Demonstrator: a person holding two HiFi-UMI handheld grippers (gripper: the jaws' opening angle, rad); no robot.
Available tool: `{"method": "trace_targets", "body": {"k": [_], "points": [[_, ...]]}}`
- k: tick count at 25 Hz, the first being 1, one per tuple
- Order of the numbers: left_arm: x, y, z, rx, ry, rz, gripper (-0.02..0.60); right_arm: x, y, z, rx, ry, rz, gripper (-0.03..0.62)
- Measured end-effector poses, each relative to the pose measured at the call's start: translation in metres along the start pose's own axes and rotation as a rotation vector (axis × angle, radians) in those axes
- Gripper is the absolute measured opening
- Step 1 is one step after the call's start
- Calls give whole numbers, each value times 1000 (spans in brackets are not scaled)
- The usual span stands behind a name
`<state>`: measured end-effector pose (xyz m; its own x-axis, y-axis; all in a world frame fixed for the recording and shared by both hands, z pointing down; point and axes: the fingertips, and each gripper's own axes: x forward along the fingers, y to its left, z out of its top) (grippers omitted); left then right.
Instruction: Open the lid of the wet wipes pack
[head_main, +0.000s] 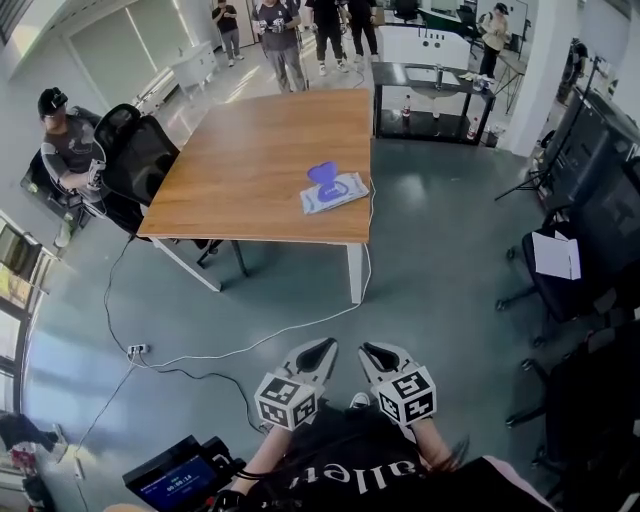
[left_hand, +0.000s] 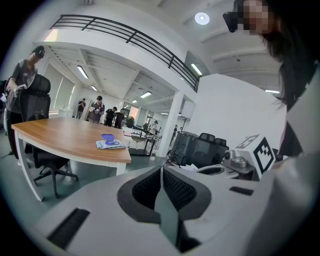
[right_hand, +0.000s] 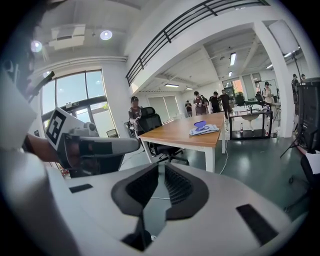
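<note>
The wet wipes pack (head_main: 337, 192) lies flat near the right front edge of the wooden table (head_main: 240, 160), with its purple lid (head_main: 322, 175) standing up. It is small and distant in both gripper views, as the pack (left_hand: 109, 144) and the pack (right_hand: 204, 130). My left gripper (head_main: 318, 352) and right gripper (head_main: 378, 353) are held side by side close to my body, over the floor and well short of the table. The left gripper (left_hand: 161, 169) has its jaws meeting at the tips. The right gripper (right_hand: 159, 166) shows only a thin slit. Both hold nothing.
A black office chair (head_main: 140, 160) and a seated person (head_main: 65, 145) are at the table's left. White cables (head_main: 250, 350) run across the floor to a power strip (head_main: 137, 350). Dark chairs (head_main: 570, 270) stand at right, a black table (head_main: 430, 95) and standing people (head_main: 285, 40) beyond.
</note>
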<state>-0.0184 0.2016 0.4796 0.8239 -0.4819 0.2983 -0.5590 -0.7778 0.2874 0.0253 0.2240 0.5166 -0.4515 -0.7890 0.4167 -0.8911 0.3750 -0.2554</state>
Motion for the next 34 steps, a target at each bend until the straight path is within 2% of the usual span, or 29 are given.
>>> {"method": "trace_targets", "body": {"k": [10, 22, 34], "points": [[-20, 16, 0, -18, -22, 40, 12, 14, 19, 8, -58, 28, 31, 46], [-21, 20, 0, -8, -38, 23, 12, 27, 20, 14, -76, 27, 39, 44], [-19, 30, 3, 1, -37, 37, 12, 31, 14, 13, -68, 25, 39, 46]]}}
